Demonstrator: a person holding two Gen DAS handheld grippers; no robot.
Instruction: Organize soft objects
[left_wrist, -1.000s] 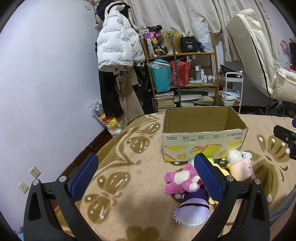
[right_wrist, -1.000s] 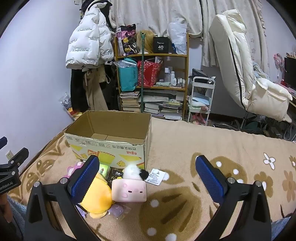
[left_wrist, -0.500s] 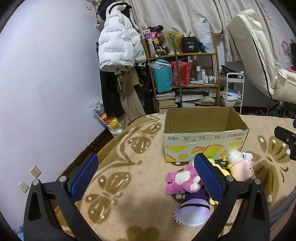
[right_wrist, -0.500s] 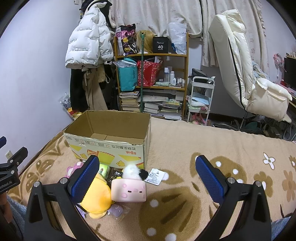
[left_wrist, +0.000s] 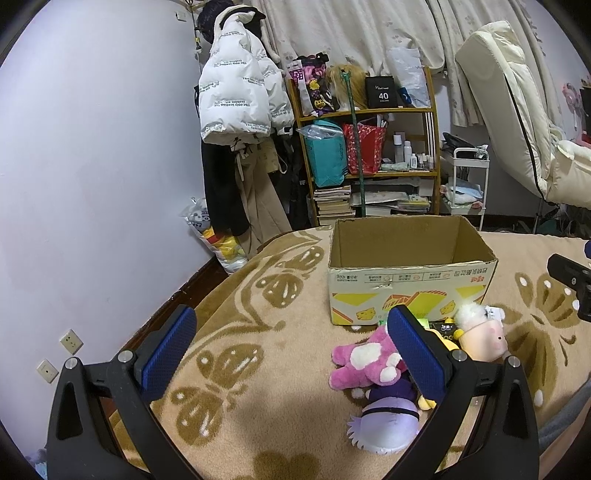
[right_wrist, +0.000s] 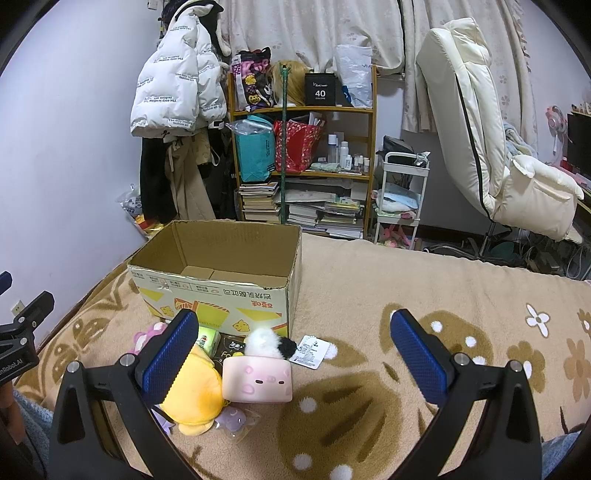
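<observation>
Nearest the lens, the left gripper (left_wrist: 291, 347) stands wide apart with nothing between its blue pads, and the right gripper (right_wrist: 293, 350) is spread just as wide and holds nothing. Both hover above the patterned blanket (left_wrist: 236, 332). Just beyond the fingers lies a small heap of soft toys: a purple plush (left_wrist: 384, 421) closest, a pink plush (left_wrist: 364, 363) touching it, a yellow plush (right_wrist: 195, 395) beside a pink block-shaped plush (right_wrist: 257, 380) topped with white and black fluff, and a paper tag (right_wrist: 309, 350) next to that. Small packets sit between the heap and the cardboard box (right_wrist: 218, 280), which stands open just behind the toys, its inside bare where visible. Farther back, against the wall, a white puffer jacket (left_wrist: 236, 99) hangs beside a cluttered wooden shelf (right_wrist: 303, 166), with a cream recliner (right_wrist: 480, 147) off to the right
</observation>
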